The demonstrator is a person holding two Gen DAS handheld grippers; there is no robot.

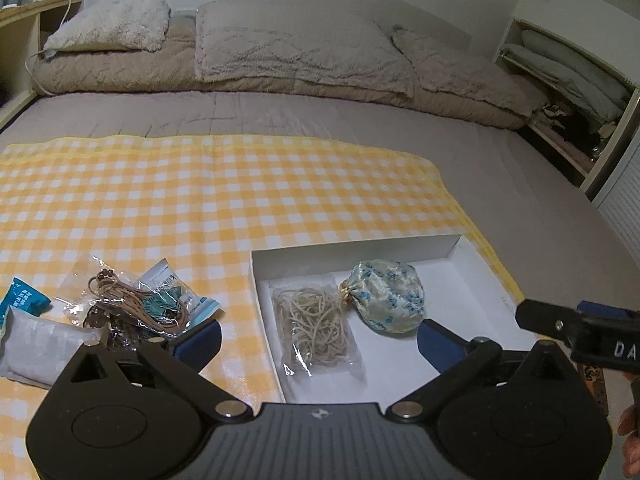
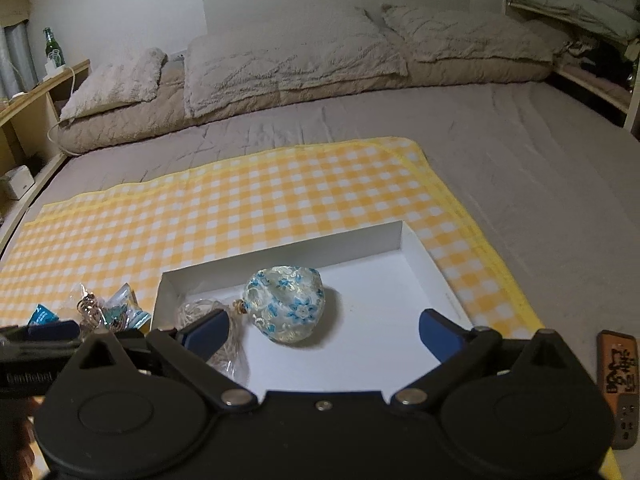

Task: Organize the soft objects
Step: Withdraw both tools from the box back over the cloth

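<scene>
A white shallow box [image 1: 360, 250] [image 2: 280, 248] lies on a yellow checked cloth [image 1: 200, 192] [image 2: 240, 200] on the bed. In it are a blue-flowered silk pouch [image 1: 386, 300] [image 2: 286, 306] and a clear bag of pale cord [image 1: 316, 330] [image 2: 200, 312]. Left of the box lie a clear bag of brown cord [image 1: 128, 304] [image 2: 90, 308], a blue-green packet [image 1: 176, 292] and a grey-white pack [image 1: 36, 344]. My left gripper [image 1: 320, 344] is open and empty, low over the box's near left part. My right gripper [image 2: 324, 334] is open and empty over the box's near edge.
Pillows and a folded duvet [image 1: 280, 48] [image 2: 288, 56] lie at the head of the bed. A wooden shelf with a green bottle [image 2: 52, 46] stands at the left. A brown remote-like object [image 2: 618, 364] lies on the sheet at the right. The right gripper's body [image 1: 580, 328] shows at the right edge.
</scene>
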